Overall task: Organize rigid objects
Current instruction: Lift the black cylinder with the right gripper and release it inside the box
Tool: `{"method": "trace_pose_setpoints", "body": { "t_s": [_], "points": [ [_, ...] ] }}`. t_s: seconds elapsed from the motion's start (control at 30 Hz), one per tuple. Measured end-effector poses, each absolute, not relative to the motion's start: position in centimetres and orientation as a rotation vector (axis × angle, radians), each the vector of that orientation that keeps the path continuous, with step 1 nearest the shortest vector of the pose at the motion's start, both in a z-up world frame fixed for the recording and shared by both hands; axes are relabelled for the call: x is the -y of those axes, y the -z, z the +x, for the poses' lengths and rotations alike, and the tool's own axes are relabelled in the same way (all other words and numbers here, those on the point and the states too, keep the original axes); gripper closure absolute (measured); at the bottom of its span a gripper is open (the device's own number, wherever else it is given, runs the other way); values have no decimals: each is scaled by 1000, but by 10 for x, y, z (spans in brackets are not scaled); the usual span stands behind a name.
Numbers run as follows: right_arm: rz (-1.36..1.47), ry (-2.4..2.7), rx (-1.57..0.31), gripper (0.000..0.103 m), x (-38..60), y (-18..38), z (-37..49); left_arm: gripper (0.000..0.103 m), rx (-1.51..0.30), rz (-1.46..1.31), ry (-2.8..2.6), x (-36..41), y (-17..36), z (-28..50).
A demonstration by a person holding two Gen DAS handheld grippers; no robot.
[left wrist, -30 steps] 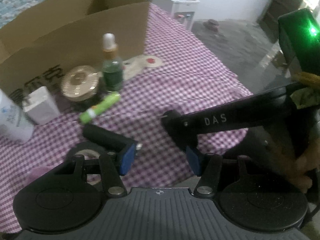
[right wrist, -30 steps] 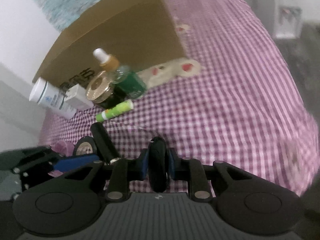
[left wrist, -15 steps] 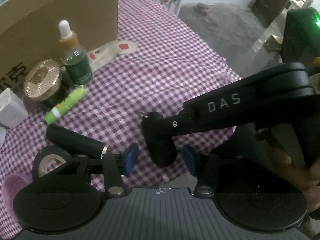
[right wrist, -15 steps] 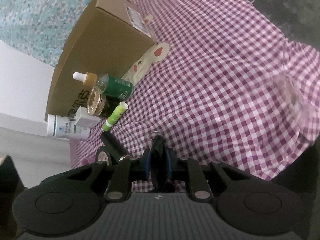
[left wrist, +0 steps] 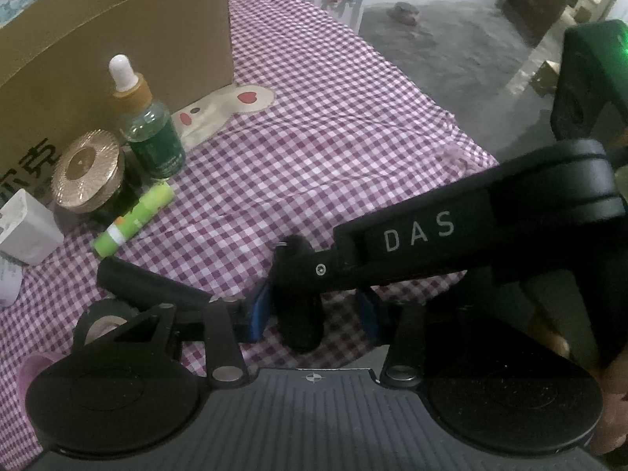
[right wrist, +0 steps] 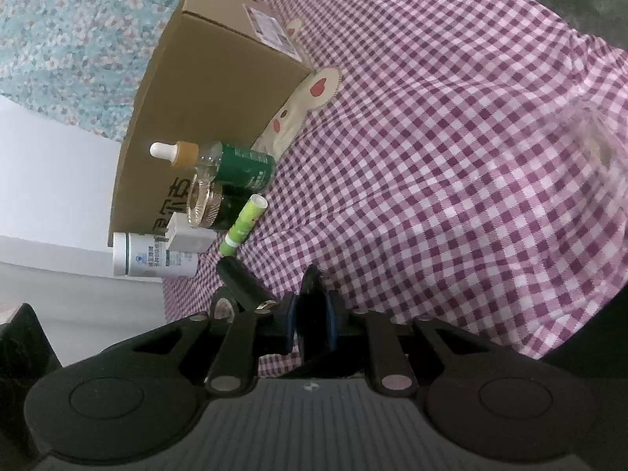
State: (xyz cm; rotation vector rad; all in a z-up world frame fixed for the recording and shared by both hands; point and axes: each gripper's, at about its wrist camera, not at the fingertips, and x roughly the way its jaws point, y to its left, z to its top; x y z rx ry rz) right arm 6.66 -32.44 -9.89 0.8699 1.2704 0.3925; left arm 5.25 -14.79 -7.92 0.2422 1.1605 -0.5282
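The right gripper [right wrist: 310, 324] squeezes one small black thing [left wrist: 298, 298], maybe a key fob, between the open left gripper [left wrist: 314, 314] pads. One green tube [left wrist: 133, 218], one dropper bottle [left wrist: 151, 133], one box [left wrist: 117, 39].

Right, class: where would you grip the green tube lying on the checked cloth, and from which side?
Grip the green tube across its middle, coming from above with the fingers either side of its narrow width. It lies flat, its far end close to the gold-lidded jar, so the near side and top look freest.
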Motion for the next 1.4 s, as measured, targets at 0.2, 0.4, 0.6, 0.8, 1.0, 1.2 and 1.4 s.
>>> {"method": "trace_pose_setpoints", "body": {
  "t_s": [0.2, 0.4, 0.6, 0.8, 1.0, 1.2, 1.4],
  "points": [
    [866, -395, -1238, 86, 321, 89, 65, 60, -1125, 239, 520, 144, 65, 47],
    [817, -418, -1171, 86, 314, 54, 60, 60, -1049, 209, 522, 131, 31, 34],
    [710, -488, -1067, 86, 293, -6, 58, 60, -925, 159, 475, 103, -26, 26],
    [613, -624, -960, 86, 247, -65, 86, 60, -829, 103, 353, 61, -78, 44],
    [573, -748, -965, 86, 186, -90, 155, 60, -830, 34, 231, 15, -93, 95],
    [585, -784, -1117, 86, 136, -62, 233, 59, -934, -34, 132, -22, -65, 162],
    [592, -762, -1276, 86, 97, -10, 281, 58, -1017, -71, 55, -48, -33, 190]
  ]
}}
